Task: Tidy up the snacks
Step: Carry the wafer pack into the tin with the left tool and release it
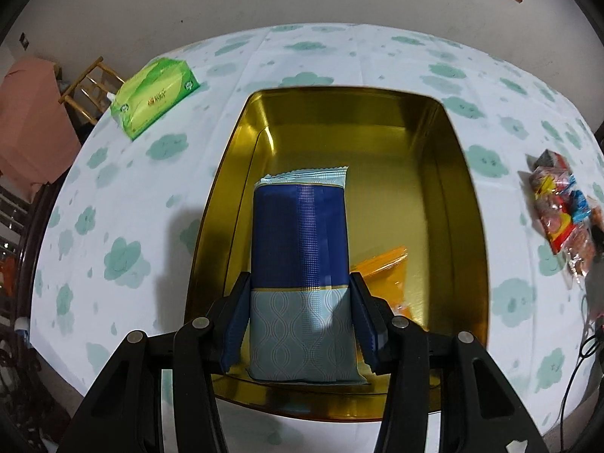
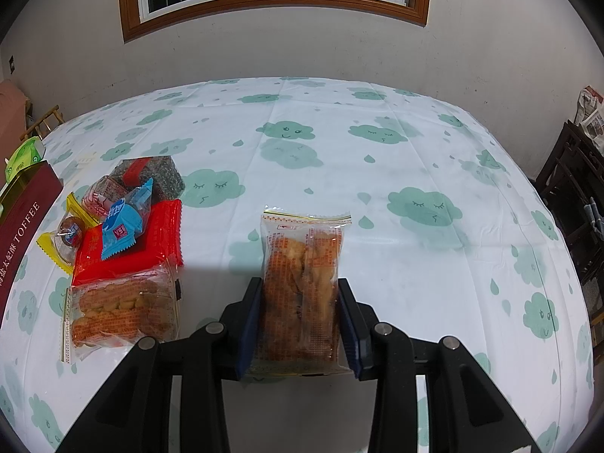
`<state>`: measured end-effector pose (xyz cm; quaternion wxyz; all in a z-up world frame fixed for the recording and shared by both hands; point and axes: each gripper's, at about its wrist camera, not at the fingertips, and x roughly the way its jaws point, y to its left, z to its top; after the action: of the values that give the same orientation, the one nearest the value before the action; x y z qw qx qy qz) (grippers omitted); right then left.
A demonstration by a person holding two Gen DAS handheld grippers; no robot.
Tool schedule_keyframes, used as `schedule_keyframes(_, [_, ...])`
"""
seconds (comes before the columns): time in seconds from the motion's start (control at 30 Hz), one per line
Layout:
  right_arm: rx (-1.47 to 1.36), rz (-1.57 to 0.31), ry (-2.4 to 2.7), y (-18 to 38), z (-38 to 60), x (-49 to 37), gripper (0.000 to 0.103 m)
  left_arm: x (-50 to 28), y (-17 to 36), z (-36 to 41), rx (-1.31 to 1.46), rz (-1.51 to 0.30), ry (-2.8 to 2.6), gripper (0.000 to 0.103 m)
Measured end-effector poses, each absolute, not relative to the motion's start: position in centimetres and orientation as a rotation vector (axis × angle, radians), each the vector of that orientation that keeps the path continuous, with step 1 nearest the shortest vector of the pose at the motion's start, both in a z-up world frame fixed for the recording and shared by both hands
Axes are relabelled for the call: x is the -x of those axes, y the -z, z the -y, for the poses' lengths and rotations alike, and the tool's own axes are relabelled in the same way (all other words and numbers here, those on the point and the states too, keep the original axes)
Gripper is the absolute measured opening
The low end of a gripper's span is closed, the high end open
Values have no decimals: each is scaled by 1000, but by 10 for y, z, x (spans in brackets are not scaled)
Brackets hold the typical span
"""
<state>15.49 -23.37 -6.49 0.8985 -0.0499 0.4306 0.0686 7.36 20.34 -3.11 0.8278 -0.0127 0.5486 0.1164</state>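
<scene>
My left gripper (image 1: pixel 300 283) is shut on a dark-blue and pale-blue snack packet (image 1: pixel 300 241), held over the open gold tin (image 1: pixel 464 204). An orange packet (image 1: pixel 385 268) lies on the tin's floor to the right of the held one. In the right wrist view my right gripper (image 2: pixel 300 290) is shut on a clear packet of brown fried snacks (image 2: pixel 304 264) above the cloud-print tablecloth (image 2: pixel 415 151). A pile of snacks (image 2: pixel 128 226) sits to its left: a red packet, a blue sachet, a yellow-wrapped sweet and a clear biscuit packet (image 2: pixel 120 309).
A green tissue pack (image 1: pixel 156 98) lies at the table's far left. The tin's maroon outer side (image 2: pixel 22 234), lettered TOFFEE, shows at the left edge of the right wrist view. The snack pile (image 1: pixel 562 211) lies right of the tin. Dark furniture (image 2: pixel 573 196) stands beyond the table's right edge.
</scene>
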Motion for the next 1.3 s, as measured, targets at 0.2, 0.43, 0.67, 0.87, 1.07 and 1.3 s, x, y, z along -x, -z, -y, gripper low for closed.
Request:
schedule_keyframes(0.2, [104, -892, -142, 65, 234, -155, 38, -72, 39, -213, 25, -1183, -257, 46])
schedule_keyframes(0.43, [105, -891, -142, 65, 234, -155, 38, -72, 44, -223, 35, -1186, -273, 46])
schedule_keyframes(0.67, [106, -891, -142, 65, 234, -155, 38, -71, 48, -224, 33, -1190, -283, 46])
schedule_keyframes(0.87, [108, -891, -141, 65, 234, -155, 38, -71, 49, -222, 28, -1196, -288, 49])
schedule_keyframes(1.07, [107, -891, -141, 65, 233, -154, 37, -70, 45, -220, 35, -1186, -293, 56])
schedule_keyframes(1.3, [95, -891, -124, 64, 235, -155, 37, -64, 38, -214, 36, -1161, -275, 68])
